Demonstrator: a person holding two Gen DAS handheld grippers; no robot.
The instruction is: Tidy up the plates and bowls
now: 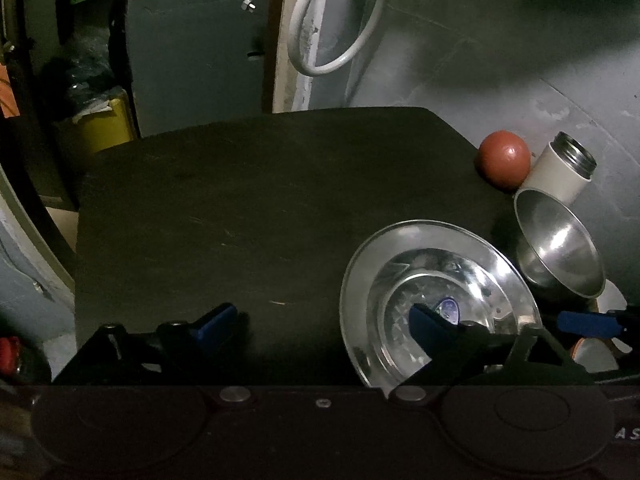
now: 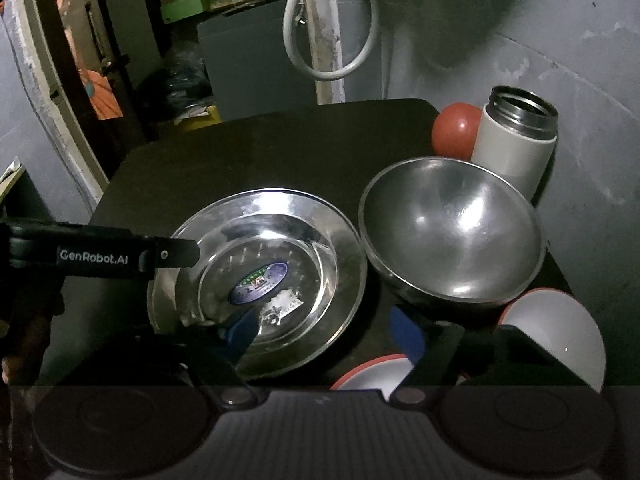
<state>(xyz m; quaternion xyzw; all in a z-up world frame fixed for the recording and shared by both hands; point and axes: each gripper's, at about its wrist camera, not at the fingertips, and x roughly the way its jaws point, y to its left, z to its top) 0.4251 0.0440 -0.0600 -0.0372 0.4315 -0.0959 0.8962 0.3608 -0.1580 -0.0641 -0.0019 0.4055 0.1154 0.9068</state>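
Observation:
A shiny steel plate [image 1: 400,248] [image 2: 280,204] with a blue sticker lies on the black table [image 1: 240,200]. A steel bowl [image 1: 560,248] [image 2: 452,232] sits tilted just to its right. Two white bowls with red outsides [image 2: 560,336] [image 2: 372,372] lie at the near right. My left gripper [image 1: 324,318] is open and straddles the plate's left rim, its right finger over the plate's well. My right gripper [image 2: 326,332] is open too, with its left finger over the plate's near part and its right finger above a white bowl.
A white steel-necked flask [image 1: 564,168] [image 2: 516,140] without a lid and a round red object [image 1: 504,158] [image 2: 456,130] stand at the table's far right, against the grey wall. A white hose [image 1: 320,20] hangs behind. The table's left half is bare.

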